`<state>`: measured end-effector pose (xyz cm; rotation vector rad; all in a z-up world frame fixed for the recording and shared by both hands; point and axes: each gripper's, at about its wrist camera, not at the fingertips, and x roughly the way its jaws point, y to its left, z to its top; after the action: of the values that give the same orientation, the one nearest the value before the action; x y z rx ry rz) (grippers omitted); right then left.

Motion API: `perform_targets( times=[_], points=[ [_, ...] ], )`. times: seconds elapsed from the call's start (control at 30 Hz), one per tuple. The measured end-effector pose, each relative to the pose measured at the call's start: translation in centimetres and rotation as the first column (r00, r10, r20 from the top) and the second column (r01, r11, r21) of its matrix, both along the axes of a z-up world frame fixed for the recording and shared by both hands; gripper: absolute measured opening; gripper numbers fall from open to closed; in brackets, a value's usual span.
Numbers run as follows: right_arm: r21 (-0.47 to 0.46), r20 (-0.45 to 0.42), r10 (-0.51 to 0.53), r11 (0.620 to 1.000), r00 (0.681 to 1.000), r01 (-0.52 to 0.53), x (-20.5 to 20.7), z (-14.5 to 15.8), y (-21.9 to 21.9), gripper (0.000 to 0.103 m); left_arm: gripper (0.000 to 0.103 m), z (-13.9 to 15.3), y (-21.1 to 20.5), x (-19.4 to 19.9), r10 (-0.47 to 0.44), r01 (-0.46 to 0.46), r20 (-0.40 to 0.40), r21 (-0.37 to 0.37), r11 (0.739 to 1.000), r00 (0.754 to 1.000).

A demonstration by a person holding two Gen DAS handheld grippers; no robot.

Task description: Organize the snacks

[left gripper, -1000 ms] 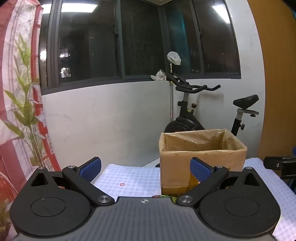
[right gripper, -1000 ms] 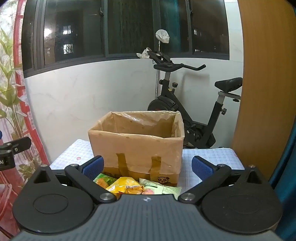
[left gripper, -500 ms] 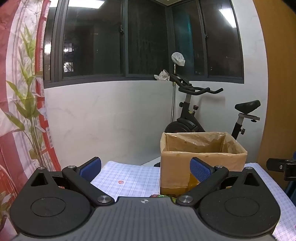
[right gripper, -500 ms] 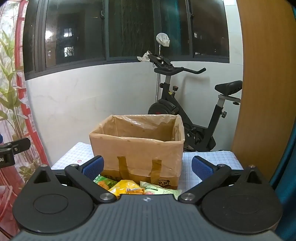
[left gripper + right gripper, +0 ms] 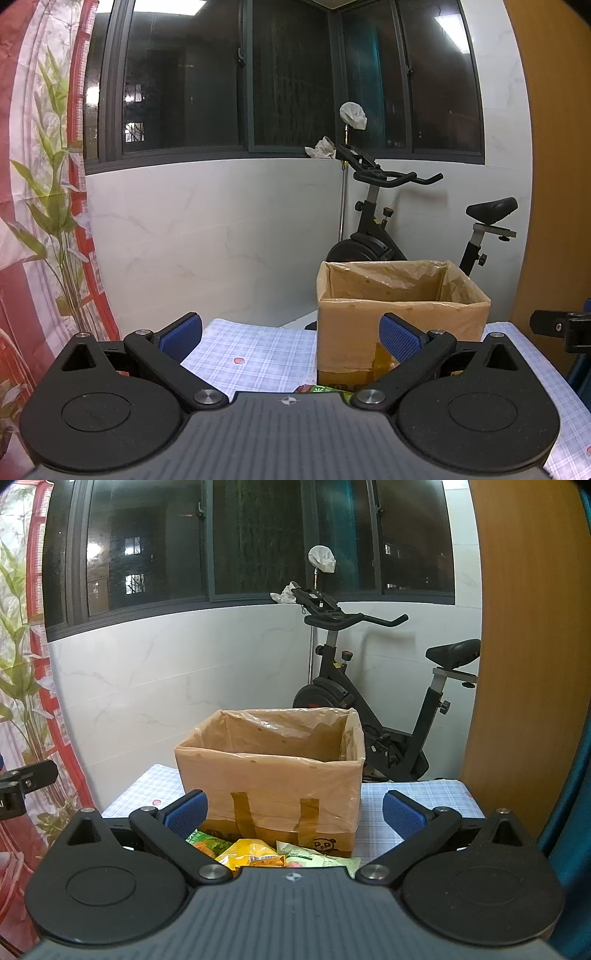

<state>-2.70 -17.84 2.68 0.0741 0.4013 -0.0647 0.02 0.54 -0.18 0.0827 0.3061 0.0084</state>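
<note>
Black tongs (image 5: 290, 332), blue ribbed pads (image 5: 399, 338)

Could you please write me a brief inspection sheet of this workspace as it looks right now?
Surface: table under a blue checked cloth, with a small red spot.
Job's things: open cardboard box lined with plastic; snack packets lie on the cloth in front of it, outside.
Clutter: nothing seen.
Grippers: left tongs open, empty; right tongs open, empty, above the packets.
Cables: nothing seen.
Surroundings: exercise bike, dark windows, patterned curtain.
</note>
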Motion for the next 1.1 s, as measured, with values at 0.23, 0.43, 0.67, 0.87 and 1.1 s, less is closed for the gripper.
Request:
perform_targets(
  times=[0.23,0.43,0.67,0.87,1.1],
  points=[
    [0.0,0.0,0.0,1.0,1.0,0.0,0.0,0.03,-0.07,0.103,0.103,-0.05,0.19,-0.11,-0.003,0.003,-0.004,-0.01,1.0,1.0],
    [0.001,0.0,0.001,1.0,1.0,-0.001,0.0,-0.01,-0.1,0.103,0.103,-0.03,0.28,-0.13,-0.006,0.006,-0.005,-0.01,1.0,1.0],
    [0.0,0.001,0.0,1.0,1.0,0.0,0.0,-0.02,-0.1,0.103,0.103,-0.05,0.34,-0.06,-0.006,0.006,-0.01,-0.012,1.0,1.0],
    [0.003,-0.001,0.001,1.0,1.0,-0.001,0.02,-0.01,-0.17,0.103,0.103,-0.05,0.34,-0.05,-0.007,0.007,-0.01,-0.012,1.0,1.0],
    [0.005,-0.001,0.001,1.0,1.0,-0.001,-0.02,0.06,-0.23,0.103,0.103,-0.19,0.35,0.01,-0.012,0.012,-0.016,-0.014,1.0,1.0]
  ],
)
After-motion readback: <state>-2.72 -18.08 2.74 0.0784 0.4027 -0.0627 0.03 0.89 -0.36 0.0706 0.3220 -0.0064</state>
